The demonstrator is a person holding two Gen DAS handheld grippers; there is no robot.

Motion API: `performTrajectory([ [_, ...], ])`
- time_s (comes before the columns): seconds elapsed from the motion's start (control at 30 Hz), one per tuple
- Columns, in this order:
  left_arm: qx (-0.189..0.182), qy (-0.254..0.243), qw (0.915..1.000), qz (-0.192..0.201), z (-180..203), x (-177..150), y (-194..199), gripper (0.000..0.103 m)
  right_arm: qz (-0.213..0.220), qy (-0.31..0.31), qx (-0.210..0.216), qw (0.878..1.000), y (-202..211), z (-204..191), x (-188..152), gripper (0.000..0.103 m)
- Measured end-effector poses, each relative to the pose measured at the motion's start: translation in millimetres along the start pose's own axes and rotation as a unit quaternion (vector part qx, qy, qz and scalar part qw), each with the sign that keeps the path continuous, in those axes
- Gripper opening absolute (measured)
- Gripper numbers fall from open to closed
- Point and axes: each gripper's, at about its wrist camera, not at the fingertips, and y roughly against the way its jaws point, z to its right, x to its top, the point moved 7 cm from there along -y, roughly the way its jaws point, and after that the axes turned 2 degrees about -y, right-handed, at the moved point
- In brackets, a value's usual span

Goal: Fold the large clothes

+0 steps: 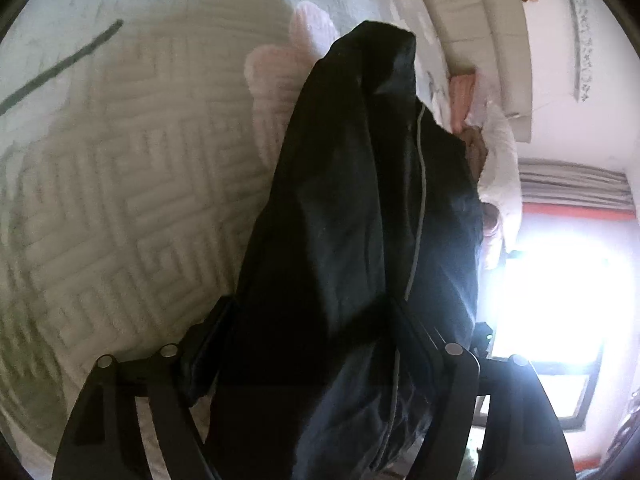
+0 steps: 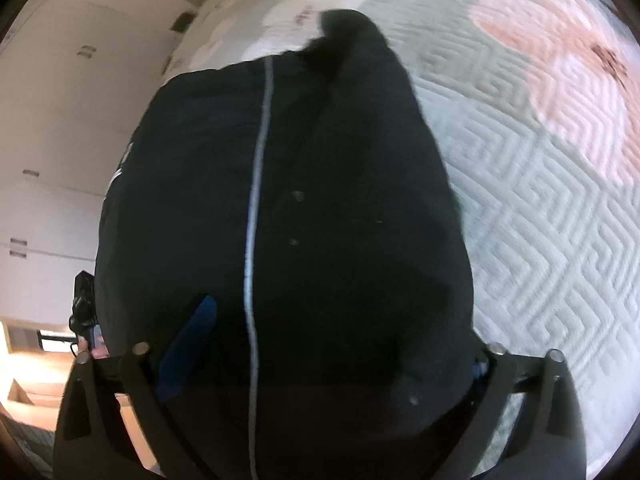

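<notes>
Here, left wrist view: quilted bedspread, pale with a raised key pattern, fills nine to twelve o'clock. One dark stripe crosses it at ten o'clock. Pink patch on the spread near twelve. Black garment runs from six o'clock up the middle to twelve, a thin grey line down its length. Left gripper at six o'clock: garment bunched between its jaws, both fingers largely buried in cloth; whether the pads press on it cannot be told. Padded headboard at one o'clock, pillows below it. Bright window at four o'clock.

Right wrist view: white cupboard doors at nine o'clock. Same black garment fills the centre from six to twelve, grey line slightly left of middle, small studs beside it. Right gripper at six o'clock, jaws wide, cloth heaped between and over them; blue pad of one finger shows at seven o'clock, the other hidden. Grip not readable. Bedspread at three o'clock, pink flower at two.
</notes>
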Motion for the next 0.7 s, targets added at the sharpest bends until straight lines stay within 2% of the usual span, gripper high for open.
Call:
performTrajectory([
  [0.03, -0.001, -0.010, 0.9999, 0.002, 4.6, -2.5, 1.6, 0.053, 0.005, 0.009, -0.005, 1.000, 3.8, -3.5, -3.0, 0.087],
  [0.07, 0.009, -0.035, 0.9993, 0.009, 12.3, -7.1, 5.8, 0.050, 0.009, 0.020, -0.005, 1.000, 10.4, -6.0, -8.7, 0.076],
  [0.13, 0.012, -0.069, 0.9975, 0.013, 27.0, -13.3, 14.0, 0.048, 0.015, 0.028, 0.004, 0.999, 21.4, -9.7, -14.4, 0.066],
  [0.17, 0.004, -0.072, 0.9973, 0.015, 31.3, -14.9, 16.6, 0.048, 0.011, 0.026, 0.009, 1.000, 23.1, -8.6, -16.2, 0.066],
  [0.23, 0.005, -0.073, 0.9973, 0.008, 30.0, -12.6, 11.8, 0.050, 0.000, 0.027, 0.012, 1.000, 18.1, -5.6, -15.1, 0.068],
  [0.3, 0.007, -0.067, 0.9977, -0.003, 20.5, -6.1, 1.5, 0.058, -0.008, 0.027, 0.035, 0.999, 7.0, -6.8, -10.5, 0.080],
  [0.37, -0.024, -0.048, 0.9985, -0.007, 13.3, -0.3, -8.9, 0.062, -0.012, 0.018, 0.061, 0.998, -10.1, -8.3, -5.1, 0.093],
  [0.4, -0.046, -0.035, 0.9983, -0.004, 10.2, 0.5, -11.9, 0.062, -0.004, 0.018, 0.068, 0.998, -13.2, -10.5, -2.3, 0.094],
  [0.43, -0.052, -0.034, 0.9980, 0.007, 9.6, 0.5, -11.7, 0.062, 0.004, 0.020, 0.068, 0.997, -12.8, -13.0, -0.8, 0.094],
  [0.47, -0.047, -0.043, 0.9978, 0.016, 11.4, -1.6, -11.4, 0.059, 0.009, 0.023, 0.064, 0.998, -10.6, -15.4, -1.7, 0.089],
  [0.5, -0.035, -0.067, 0.9967, 0.029, 17.8, -6.1, -6.9, 0.050, 0.022, 0.033, 0.055, 0.998, -4.3, -18.6, -5.0, 0.083],
  [0.53, -0.026, -0.094, 0.9943, 0.044, 26.5, -12.0, 0.3, 0.044, 0.036, 0.042, 0.044, 0.997, 3.3, -20.2, -9.8, 0.067],
  [0.57, -0.023, -0.107, 0.9926, 0.053, 35.0, -15.0, 3.8, 0.042, 0.052, 0.047, 0.037, 0.997, 12.0, -23.9, -13.1, 0.053],
  [0.63, -0.034, -0.141, 0.9869, 0.071, 58.8, -26.6, 18.6, 0.038, 0.083, 0.054, 0.039, 0.994, 32.8, -34.8, -21.4, 0.044],
  [0.7, -0.039, -0.181, 0.9794, 0.080, 82.3, -39.8, 32.4, 0.036, 0.112, 0.080, 0.029, 0.990, 50.7, -56.1, -32.4, 0.041],
])
